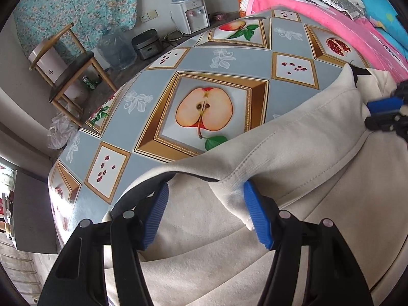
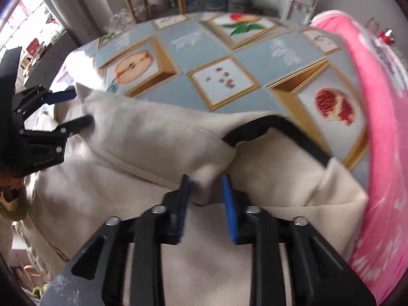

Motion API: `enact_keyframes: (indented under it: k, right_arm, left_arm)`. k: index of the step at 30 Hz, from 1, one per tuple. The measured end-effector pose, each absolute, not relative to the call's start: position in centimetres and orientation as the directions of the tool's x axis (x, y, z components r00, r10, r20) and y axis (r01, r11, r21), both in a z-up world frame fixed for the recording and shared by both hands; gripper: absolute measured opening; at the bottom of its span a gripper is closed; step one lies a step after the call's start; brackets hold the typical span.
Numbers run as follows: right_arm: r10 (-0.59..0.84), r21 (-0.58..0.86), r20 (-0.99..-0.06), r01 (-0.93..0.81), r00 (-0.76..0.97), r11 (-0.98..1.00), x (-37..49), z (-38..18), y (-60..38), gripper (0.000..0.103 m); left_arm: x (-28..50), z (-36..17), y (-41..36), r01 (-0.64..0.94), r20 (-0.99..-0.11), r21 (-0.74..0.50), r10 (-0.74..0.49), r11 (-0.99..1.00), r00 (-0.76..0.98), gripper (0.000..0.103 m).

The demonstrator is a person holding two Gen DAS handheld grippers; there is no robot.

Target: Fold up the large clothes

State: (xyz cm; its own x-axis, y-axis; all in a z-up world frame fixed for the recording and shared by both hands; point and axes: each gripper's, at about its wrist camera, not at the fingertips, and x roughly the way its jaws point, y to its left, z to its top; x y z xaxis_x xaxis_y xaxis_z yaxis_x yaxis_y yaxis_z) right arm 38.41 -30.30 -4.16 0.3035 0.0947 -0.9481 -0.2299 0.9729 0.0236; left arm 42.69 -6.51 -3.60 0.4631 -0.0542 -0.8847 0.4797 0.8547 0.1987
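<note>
right wrist view blurred; cream garment (image 2: 142, 140) runs off the bottom edge.

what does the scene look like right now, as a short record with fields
surface: table under a cloth printed with fruit in gold frames
garment: cream garment with black trim, bunched at the near edge of the table
left gripper: jaws apart, a fold of the garment between them, only one pad touching it
right gripper: jaws narrowly apart around a small fold, picture blurred
beside the table: pink blanket at one edge
background: wooden chair, water dispenser
</note>
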Motion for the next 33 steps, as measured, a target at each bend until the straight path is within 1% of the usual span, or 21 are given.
enact_keyframes:
  k: [2, 3, 5, 6, 7, 8, 10, 13, 14, 18, 20, 22, 24, 25, 26, 27, 29, 31, 33]
  right_arm:
    - [0.053, -0.019, -0.927, -0.19, 0.37, 0.982, 38.1, -2.3, -30.8, 0.035]
    - [0.057, -0.016, -0.911, -0.171, 0.408, 0.985, 37.8, -1.2, -31.1, 0.035]
    - [0.124, 0.053, -0.881, -0.166, 0.456, 0.985, 37.7, 0.5, -30.9, 0.037]
    - [0.176, 0.098, -0.869, -0.187, 0.462, 0.977, 37.7, 0.9, -30.4, 0.03]
    - [0.249, 0.154, -0.858, -0.237, 0.45, 0.959, 37.7, 0.9, -29.4, 0.021]
    - [0.307, 0.197, -0.856, -0.286, 0.417, 0.938, 37.7, 0.6, -28.3, 0.017]
    - [0.338, 0.216, -0.87, -0.338, 0.359, 0.916, 38.1, -0.8, -25.8, 0.011]
    - [0.324, 0.223, -0.9, -0.334, 0.29, 0.916, 38.8, -3.9, -23.4, 0.009]
    - [0.333, 0.241, -0.904, -0.321, 0.269, 0.916, 39.0, -4.7, -23.3, 0.009]
    - [0.417, 0.353, -0.882, -0.28, 0.221, 0.893, 39.2, -5.0, -24.8, 0.009]
    - [0.438, 0.378, -0.876, -0.276, 0.203, 0.884, 39.2, -5.2, -25.3, 0.009]
    - [0.445, 0.386, -0.873, -0.276, 0.197, 0.88, 39.2, -5.2, -25.5, 0.009]
    - [0.443, 0.384, -0.874, -0.276, 0.197, 0.881, 39.5, -5.5, -25.3, 0.009]
    - [0.439, 0.378, -0.876, -0.28, 0.201, 0.882, 39.8, -5.8, -25.0, 0.009]
    - [0.434, 0.37, -0.877, -0.286, 0.205, 0.884, 39.5, -5.7, -24.8, 0.009]
    - [0.429, 0.362, -0.879, -0.294, 0.208, 0.884, 39.3, -5.6, -24.8, 0.009]
    - [0.419, 0.345, -0.884, -0.317, 0.207, 0.884, 39.1, -5.4, -24.8, 0.009]
    - [0.394, 0.313, -0.895, -0.336, 0.208, 0.888, 38.7, -5.2, -25.1, 0.001]
    - [0.368, 0.28, -0.906, -0.356, 0.211, 0.892, 38.2, -5.0, -26.0, 0.0]
  left_arm:
    - [42.5, -3.6, -6.5, 0.484, -0.881, 0.206, -0.054, 0.85, 0.47, 0.06]
    - [42.4, -3.7, -6.6, 0.486, -0.879, 0.21, -0.054, 0.848, 0.474, 0.06]
    - [42.3, -3.7, -6.6, 0.49, -0.874, 0.218, -0.055, 0.844, 0.483, 0.06]
    - [42.2, -3.7, -6.6, 0.492, -0.871, 0.222, -0.055, 0.842, 0.488, 0.06]
    - [42.2, -3.6, -6.6, 0.493, -0.868, 0.225, -0.056, 0.841, 0.493, 0.06]
    - [42.2, -3.6, -6.6, 0.492, -0.865, 0.228, -0.057, 0.84, 0.499, 0.06]
    - [42.3, -3.5, -6.5, 0.488, -0.857, 0.235, -0.059, 0.841, 0.513, 0.06]
    - [42.6, -3.4, -6.0, 0.472, -0.843, 0.251, -0.049, 0.845, 0.536, 0.06]
    - [42.8, -3.4, -5.8, 0.474, -0.845, 0.237, -0.06, 0.848, 0.531, 0.06]
    - [42.8, -1.8, -4.2, 0.451, -0.831, 0.176, -0.113, 0.875, 0.544, 0.06]
    - [42.1, -0.1, -3.7, 0.447, -0.798, 0.141, -0.166, 0.883, 0.579, 0.059]
    - [41.5, 1.0, -3.9, 0.485, -0.787, 0.072, -0.249, 0.871, 0.564, 0.058]
    - [40.8, 1.2, -5.1, 0.542, -0.797, 0.024, -0.312, 0.84, 0.518, 0.053]
    - [40.5, 0.8, -5.8, 0.565, -0.809, 0.017, -0.32, 0.825, 0.492, 0.052]
    - [40.4, 0.2, -6.6, 0.585, -0.828, 0.014, -0.319, 0.811, 0.462, 0.046]
    - [40.4, -0.8, -7.4, 0.592, -0.849, 0.026, -0.294, 0.806, 0.438, 0.034]
    - [40.7, -2.9, -8.4, 0.58, -0.887, 0.062, -0.221, 0.813, 0.404, 0.022]
    - [40.9, -3.4, -8.0, 0.561, -0.886, 0.021, -0.245, 0.828, 0.394, 0.021]
    - [41.1, -3.4, -7.3, 0.532, -0.889, -0.029, -0.265, 0.846, 0.373, 0.021]
